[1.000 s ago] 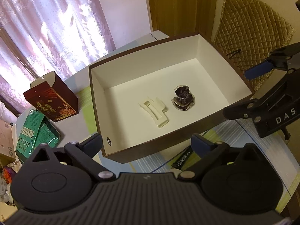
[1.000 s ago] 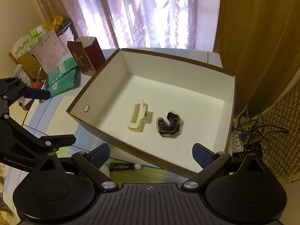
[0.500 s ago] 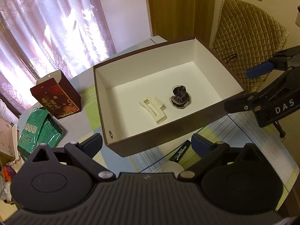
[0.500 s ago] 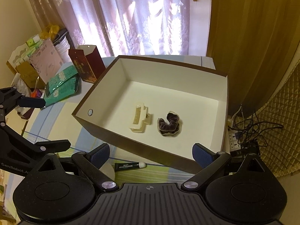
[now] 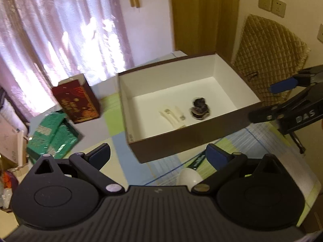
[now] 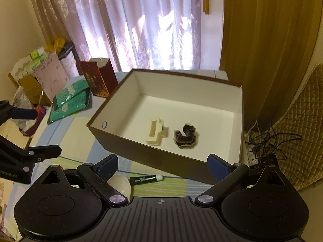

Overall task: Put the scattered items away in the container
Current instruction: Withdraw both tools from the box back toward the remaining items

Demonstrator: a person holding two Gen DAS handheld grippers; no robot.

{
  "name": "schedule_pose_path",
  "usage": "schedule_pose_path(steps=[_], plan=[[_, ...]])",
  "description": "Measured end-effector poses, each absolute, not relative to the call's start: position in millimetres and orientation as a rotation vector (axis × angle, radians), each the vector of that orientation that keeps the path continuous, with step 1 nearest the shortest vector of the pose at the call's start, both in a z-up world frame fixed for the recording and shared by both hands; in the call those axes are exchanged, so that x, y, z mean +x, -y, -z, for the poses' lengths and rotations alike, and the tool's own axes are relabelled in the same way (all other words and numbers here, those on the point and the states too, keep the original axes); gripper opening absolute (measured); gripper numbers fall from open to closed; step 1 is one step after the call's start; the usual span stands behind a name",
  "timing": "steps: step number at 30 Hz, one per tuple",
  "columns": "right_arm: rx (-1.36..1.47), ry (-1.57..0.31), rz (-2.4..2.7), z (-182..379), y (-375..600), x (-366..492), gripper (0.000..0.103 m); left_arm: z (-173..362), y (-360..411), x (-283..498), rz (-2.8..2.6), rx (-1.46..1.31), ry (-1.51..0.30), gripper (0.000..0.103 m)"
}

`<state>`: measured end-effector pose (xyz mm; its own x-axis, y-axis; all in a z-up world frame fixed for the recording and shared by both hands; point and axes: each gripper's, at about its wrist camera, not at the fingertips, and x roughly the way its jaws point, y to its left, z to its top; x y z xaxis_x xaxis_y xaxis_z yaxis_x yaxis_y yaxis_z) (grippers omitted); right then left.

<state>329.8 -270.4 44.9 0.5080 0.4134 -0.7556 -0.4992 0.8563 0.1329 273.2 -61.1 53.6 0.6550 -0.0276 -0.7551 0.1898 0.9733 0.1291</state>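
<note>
A brown box with white inside (image 5: 181,145) (image 6: 141,151) stands on the table. In it lie a cream hair claw (image 5: 172,116) (image 6: 155,131) and a dark scrunchie (image 5: 198,111) (image 6: 185,136). On the table in front of the box lie a dark green tube (image 6: 145,179) (image 5: 198,161) and a white rounded item (image 6: 121,184) (image 5: 188,178). My left gripper (image 5: 159,153) is open and empty, above the table near the box's front corner. My right gripper (image 6: 163,166) is open and empty, above the tube, before the box's near wall.
A dark red carton (image 5: 77,100) (image 6: 99,78) and green packets (image 5: 52,137) (image 6: 70,100) lie left of the box. Curtains hang behind. A quilted chair back (image 5: 270,60) stands right, with cables and a power strip (image 6: 262,147) on the floor. Clutter fills the far left (image 6: 36,76).
Both grippers have pulled back and up from the box, so it looks smaller and farther. The tube and the white item have come into fuller view. Both stay open.
</note>
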Motion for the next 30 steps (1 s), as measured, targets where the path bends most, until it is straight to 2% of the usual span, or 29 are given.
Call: schedule_pose_path(steps=[10,30], plan=[[-0.155,-0.724,-0.654,-38,277,287,0.100,-49,23,230,0.032,0.158,-0.816,0.100],[-0.051,-0.855,-0.713,26,289,264,0.100,11,-35,131,-0.086,0.080,-0.876,0.099]])
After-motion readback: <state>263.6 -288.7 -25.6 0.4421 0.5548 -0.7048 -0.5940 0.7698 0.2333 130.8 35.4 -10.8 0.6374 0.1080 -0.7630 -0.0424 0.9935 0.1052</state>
